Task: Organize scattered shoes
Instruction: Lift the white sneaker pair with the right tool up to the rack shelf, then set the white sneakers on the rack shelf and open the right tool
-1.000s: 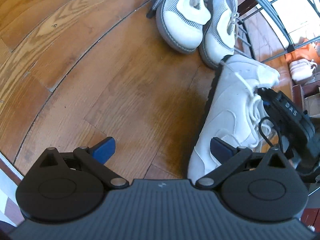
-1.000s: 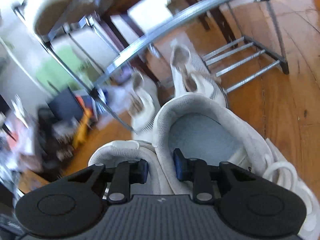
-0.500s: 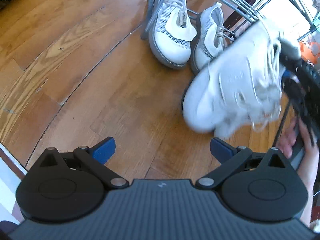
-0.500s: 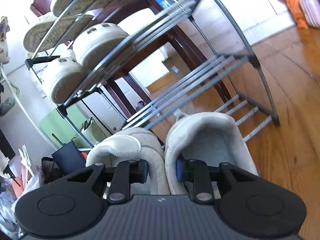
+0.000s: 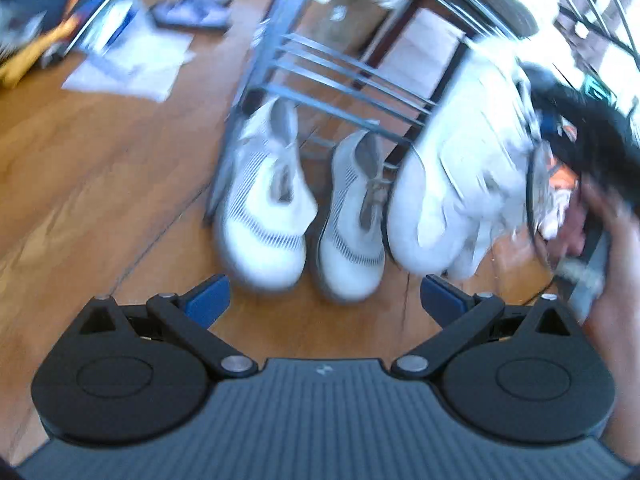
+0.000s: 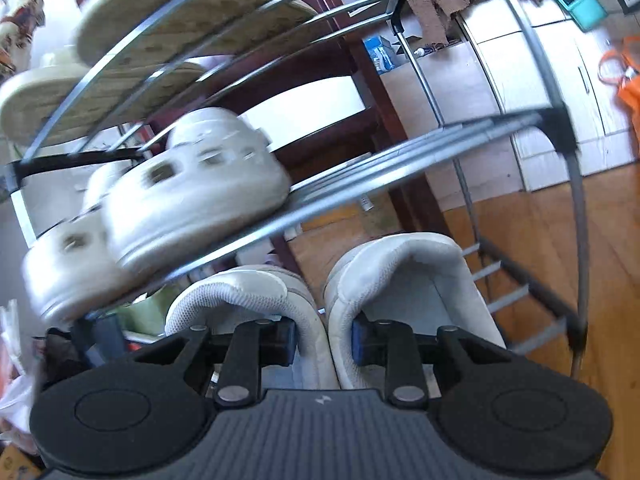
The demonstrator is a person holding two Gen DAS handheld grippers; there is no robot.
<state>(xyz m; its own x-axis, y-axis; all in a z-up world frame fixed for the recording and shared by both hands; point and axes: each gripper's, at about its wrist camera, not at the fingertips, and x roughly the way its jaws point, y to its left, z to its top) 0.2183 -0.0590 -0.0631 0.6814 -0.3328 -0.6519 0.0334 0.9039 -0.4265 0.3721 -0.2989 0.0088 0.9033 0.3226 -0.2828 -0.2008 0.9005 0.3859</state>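
Observation:
My right gripper [image 6: 324, 340] is shut on the inner heel collars of a pair of white lace-up sneakers [image 6: 404, 280], held in the air in front of the metal shoe rack [image 6: 360, 168]. The same pair [image 5: 452, 184] shows in the left wrist view at the right, hanging toes down above the floor. My left gripper [image 5: 324, 296] is open and empty, low over the wood floor. A pair of white mesh sneakers [image 5: 264, 208] stands just beyond it at the foot of the rack [image 5: 332, 76].
White clogs [image 6: 188, 184] sit on the rack's middle shelf and tan-soled shoes [image 6: 192, 28] on the shelf above. Papers [image 5: 132, 64] and clutter lie on the floor at the left. An orange bag [image 6: 624, 76] is at the far right.
The right gripper has lifted the white lace-up pair higher, up toward the rack's shelves. The left gripper has moved closer to the mesh sneakers and the rack, still open.

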